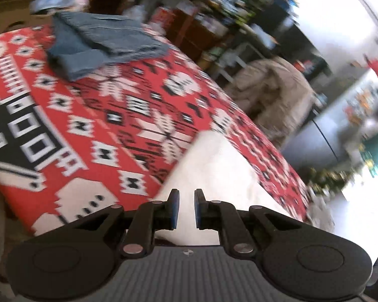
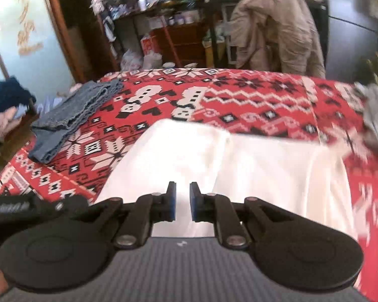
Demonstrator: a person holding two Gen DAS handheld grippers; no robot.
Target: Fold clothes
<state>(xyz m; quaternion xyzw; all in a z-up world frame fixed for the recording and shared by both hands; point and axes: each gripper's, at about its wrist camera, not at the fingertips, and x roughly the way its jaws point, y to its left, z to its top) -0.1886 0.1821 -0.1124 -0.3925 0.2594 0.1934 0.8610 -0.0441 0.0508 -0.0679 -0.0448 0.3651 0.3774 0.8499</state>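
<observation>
White garment (image 2: 239, 166) lies spread at the near edge of the red patterned table cover (image 2: 252, 95); folded denim (image 2: 70, 113) at far left corner. Left gripper (image 1: 186, 207) and right gripper (image 2: 182, 201) hover above the white cloth, fingers slightly parted, pinching nothing; likely mid-fold, though the stage stays unsettled; any pinch needs a hem.

Both the left gripper (image 1: 186, 209) and the right gripper (image 2: 182, 201) have black linkage arms with silver screws, blue-padded jaws, and a grey ribbed body.

A plain white garment (image 2: 239, 166) lies on a red blanket (image 2: 264, 100) patterned with black and white geometric motifs. Folded blue denim (image 2: 70, 113) sits near its far left edge. Gripper pads (image 2: 172, 201) are blue.
</observation>
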